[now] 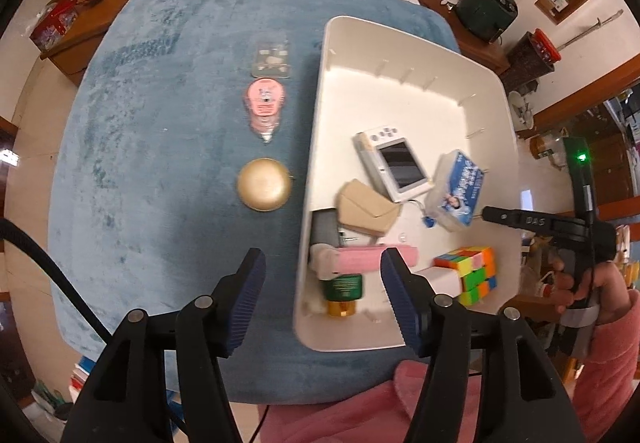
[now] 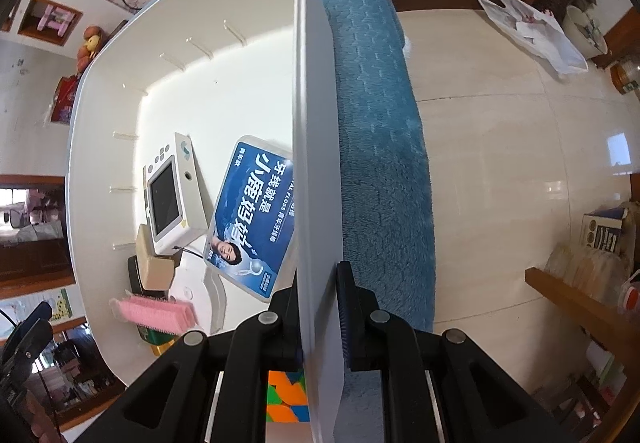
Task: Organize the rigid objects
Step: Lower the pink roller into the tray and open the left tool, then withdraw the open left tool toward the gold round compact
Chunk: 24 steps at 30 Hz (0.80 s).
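Right wrist view shows the right gripper (image 2: 320,319) pinching the side wall of the white plastic bin (image 2: 316,123), probably to steady it while items go in. Only the left wrist view shows the left gripper (image 1: 322,275), fingers spread and empty, and what lies outside on the blue plush mat (image 1: 160,123): a gold round compact (image 1: 264,184), a pink tape dispenser (image 1: 264,105) and a clear card packet (image 1: 273,59).

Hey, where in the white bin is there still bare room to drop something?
The bin's far half is bare floor, between the back wall and the handheld console. The near end is crowded: floss box, tan box, pink brush, cube.
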Available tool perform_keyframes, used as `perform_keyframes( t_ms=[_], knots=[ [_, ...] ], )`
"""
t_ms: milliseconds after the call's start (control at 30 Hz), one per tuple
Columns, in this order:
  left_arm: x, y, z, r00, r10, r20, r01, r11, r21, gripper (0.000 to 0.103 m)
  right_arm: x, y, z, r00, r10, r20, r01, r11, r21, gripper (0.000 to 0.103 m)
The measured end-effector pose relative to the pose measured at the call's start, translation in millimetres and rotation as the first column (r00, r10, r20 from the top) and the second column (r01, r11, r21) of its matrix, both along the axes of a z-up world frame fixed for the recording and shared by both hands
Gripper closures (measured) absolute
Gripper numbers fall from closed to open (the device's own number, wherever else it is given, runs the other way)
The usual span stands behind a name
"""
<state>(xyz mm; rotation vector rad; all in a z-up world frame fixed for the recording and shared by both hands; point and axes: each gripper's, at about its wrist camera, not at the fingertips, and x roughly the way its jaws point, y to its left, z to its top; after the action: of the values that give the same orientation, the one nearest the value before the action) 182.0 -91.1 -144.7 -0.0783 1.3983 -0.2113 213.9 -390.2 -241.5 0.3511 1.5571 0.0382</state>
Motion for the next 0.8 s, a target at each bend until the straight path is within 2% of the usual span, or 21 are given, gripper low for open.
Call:
perform_keyframes(
  t_ms=[200,433,533,667,800],
  knots=[
    [6,15,-4,0.998,-0.066,0.007,0.065,0.996,0.065,0.033,-2,1,0,0.998,-0.064,-0.002,0.064,0.998,-0.025,0.092],
    [12,32,-16,0.977,-0.212,0.015,0.206,0.963,0.175,0.031,-7,4,1,0.991,-0.135,-0.003,0.134,0.988,-0.072,0.092],
    [15,40,-21,0.955,-0.298,0.010,0.290,0.936,0.201,0.031,-8,7,2,0.986,-0.165,-0.004,0.163,0.982,-0.096,0.092],
    [20,48,-29,0.909,-0.418,-0.001,0.408,0.887,0.215,0.031,-9,10,3,0.979,-0.206,-0.002,0.204,0.971,-0.128,0.092],
    [24,50,-36,0.837,-0.547,0.014,0.531,0.819,0.216,0.031,-10,14,5,0.969,-0.245,0.005,0.243,0.957,-0.160,0.092]
  ],
)
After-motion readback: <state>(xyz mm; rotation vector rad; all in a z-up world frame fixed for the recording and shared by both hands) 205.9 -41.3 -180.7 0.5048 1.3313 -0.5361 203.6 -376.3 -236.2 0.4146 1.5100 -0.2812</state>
